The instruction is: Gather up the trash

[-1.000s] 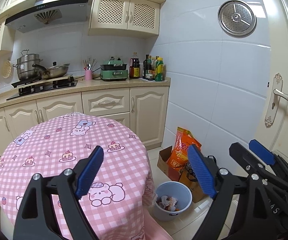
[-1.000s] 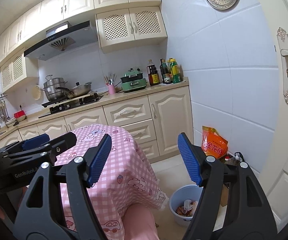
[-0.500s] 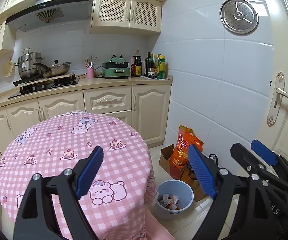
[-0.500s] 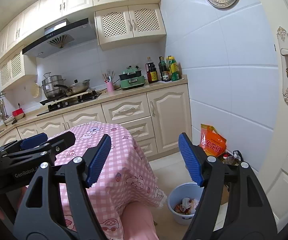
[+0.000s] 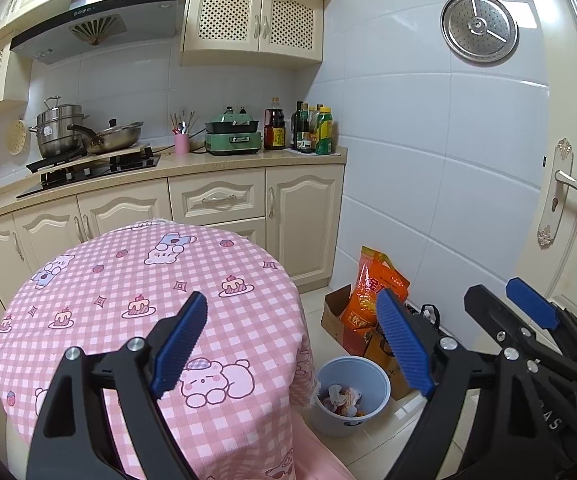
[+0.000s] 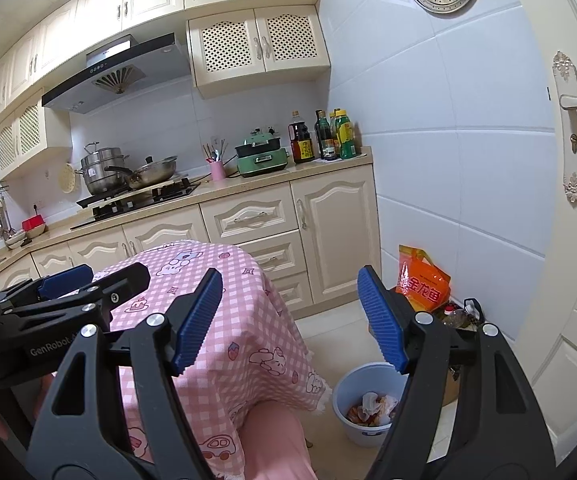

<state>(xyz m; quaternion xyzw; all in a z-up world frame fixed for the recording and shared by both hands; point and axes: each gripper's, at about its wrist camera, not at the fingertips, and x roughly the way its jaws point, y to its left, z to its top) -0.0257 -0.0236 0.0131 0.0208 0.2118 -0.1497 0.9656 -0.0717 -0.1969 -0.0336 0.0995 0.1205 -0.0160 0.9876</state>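
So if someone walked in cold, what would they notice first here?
Probably the round table in its pink checked cloth with cartoon bears, filling the middle of the kitchen. Next, the blue bin of trash on the floor to its right, with an orange bag behind it. Both tongs, left and right, are open and empty.

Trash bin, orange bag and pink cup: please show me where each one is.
trash bin [image 5: 382,380], left wrist view, on its blue rim
orange bag [image 6: 424,282], right wrist view, on its printed front
pink cup [image 5: 181,144], left wrist view, on its side
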